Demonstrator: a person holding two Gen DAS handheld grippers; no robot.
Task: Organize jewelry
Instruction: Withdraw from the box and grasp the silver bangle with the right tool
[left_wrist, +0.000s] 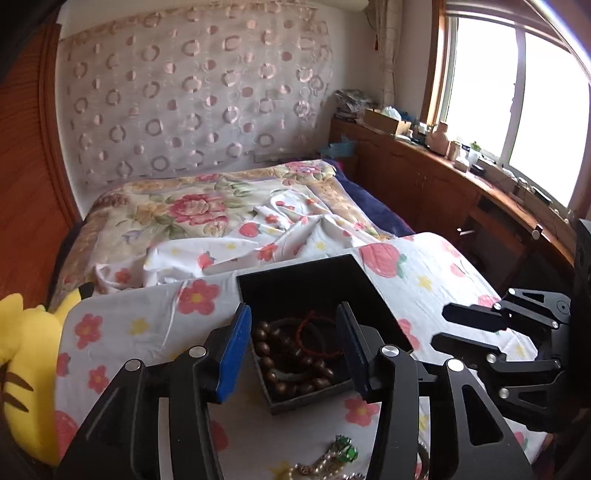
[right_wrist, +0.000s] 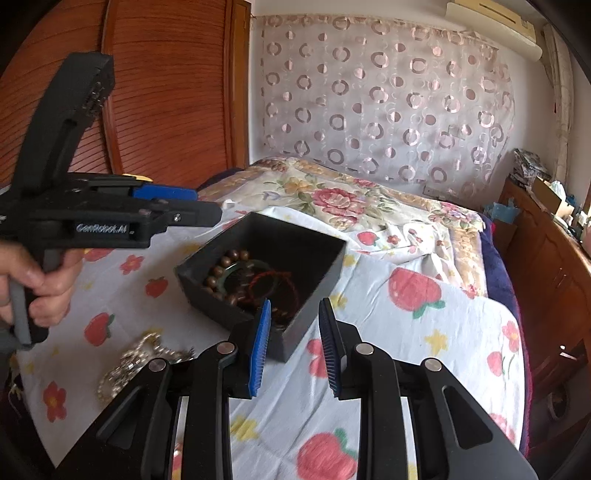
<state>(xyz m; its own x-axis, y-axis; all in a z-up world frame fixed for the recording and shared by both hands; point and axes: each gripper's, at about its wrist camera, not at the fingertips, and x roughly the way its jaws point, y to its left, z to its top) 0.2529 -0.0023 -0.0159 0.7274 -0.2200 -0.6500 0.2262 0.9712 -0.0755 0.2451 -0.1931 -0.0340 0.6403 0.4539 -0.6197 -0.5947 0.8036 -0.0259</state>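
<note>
We work over a bed whose strawberry-print sheet (right_wrist: 406, 332) serves as our sorting surface, soft enough that small pieces stay where they land. The black box (left_wrist: 295, 275) sits in the middle of it, open at the top, so both hands can reach in from the near side. Inside it lie the wooden bead bracelet (left_wrist: 275, 363), a red cord bracelet (left_wrist: 314, 334) and, in the right wrist view, a dark green bangle (right_wrist: 240, 267); these pieces look already sorted.

Our left tongs (left_wrist: 295, 349) hang above the near half of the box, released, the blue pads apart with nothing between them. We judge they stand there because a piece has gone into the box, though the pictures alone cannot prove it. Our right tongs (right_wrist: 295, 347) hover at the box's near corner, partly parted and empty too, close enough to steady the box if it slides on the cloth.

The rest of the jewelry waits on the sheet nearer to us: a pearl and gold chain heap with a green stone (left_wrist: 341, 452), the same heap showing as pale links (right_wrist: 129, 363) under the left hand (right_wrist: 35, 284). That heap is probably next, and tangled chains may snag or lift together.
</note>
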